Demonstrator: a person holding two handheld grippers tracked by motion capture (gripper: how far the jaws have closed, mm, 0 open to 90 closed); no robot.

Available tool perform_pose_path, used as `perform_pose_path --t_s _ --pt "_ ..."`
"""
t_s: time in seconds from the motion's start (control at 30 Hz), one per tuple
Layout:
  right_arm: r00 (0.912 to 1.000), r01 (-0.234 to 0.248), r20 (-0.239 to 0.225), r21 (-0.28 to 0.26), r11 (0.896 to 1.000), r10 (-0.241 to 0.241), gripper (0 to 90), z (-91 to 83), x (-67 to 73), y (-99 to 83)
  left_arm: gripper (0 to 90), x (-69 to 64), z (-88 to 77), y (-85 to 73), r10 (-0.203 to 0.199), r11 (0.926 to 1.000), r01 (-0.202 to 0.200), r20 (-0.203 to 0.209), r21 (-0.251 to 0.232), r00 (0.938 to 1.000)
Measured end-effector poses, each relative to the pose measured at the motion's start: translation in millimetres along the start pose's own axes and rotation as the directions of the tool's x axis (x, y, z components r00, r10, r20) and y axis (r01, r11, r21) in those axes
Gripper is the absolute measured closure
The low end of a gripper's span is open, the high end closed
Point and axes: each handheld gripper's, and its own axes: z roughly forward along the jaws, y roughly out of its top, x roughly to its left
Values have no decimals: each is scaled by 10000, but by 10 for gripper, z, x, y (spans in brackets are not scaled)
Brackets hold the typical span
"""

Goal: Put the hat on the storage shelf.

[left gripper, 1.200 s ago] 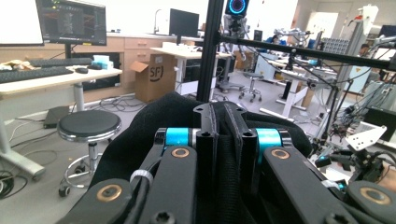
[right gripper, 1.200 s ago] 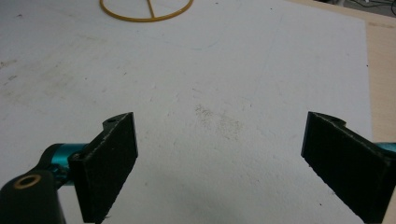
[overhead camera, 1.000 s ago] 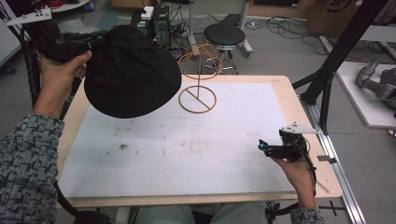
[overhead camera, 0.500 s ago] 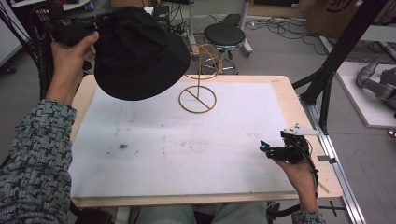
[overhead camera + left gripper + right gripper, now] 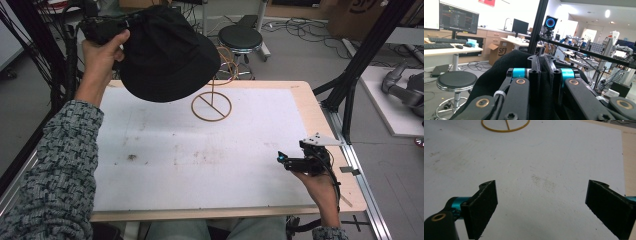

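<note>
Up high at the far left corner of the counter (image 5: 150, 150), the left tool (image 5: 102, 29) is clamped on a black hat (image 5: 167, 55). Left hand (image 5: 100, 57) raised, forearm in a grey patterned sleeve (image 5: 60, 170). Hat hangs in the air, well clear of the white surface, crown facing the camera, its right edge in front of the stand's upright wire.

Left gripper view: both jaws pressed together with black fabric (image 5: 496, 75) pinched between them; cloth drapes down to the left. Beyond it, a round black stool (image 5: 456, 81) on the floor, desks with monitors further back.

Gold wire stand (image 5: 212, 105): ring base with a cross bar flat on the counter near the far edge, middle; thin post rising from it, loops at the top partly hidden behind the hat.

Right tool (image 5: 287, 161) held in the right hand (image 5: 320, 185) near the counter's right edge, toward the near side, pointing left, low over the surface. Jaws spread wide, nothing between them. Right gripper view shows bare, scuffed white counter (image 5: 544, 180) between the two pads, and the stand's ring (image 5: 505, 125) at the top edge, well apart.
</note>
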Motion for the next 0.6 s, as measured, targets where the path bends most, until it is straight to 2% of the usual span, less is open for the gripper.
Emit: perform_pose_path --t_s 0.33,0.47,0.6 --pt "10000 -7 -95 -38 10000 6 103 -4 14 0 832 -46 302 -104 -42 9999 42 -5 114 10000" --pt "9999 -48 -141 -89 9999 46 104 -18 22 4 832 -41 472 -200 -171 9996 172 -29 232 9998" --pt "9999 -30 -166 -94 10000 29 103 -24 25 8 832 -30 571 -267 -207 9993 208 -36 320 9998"
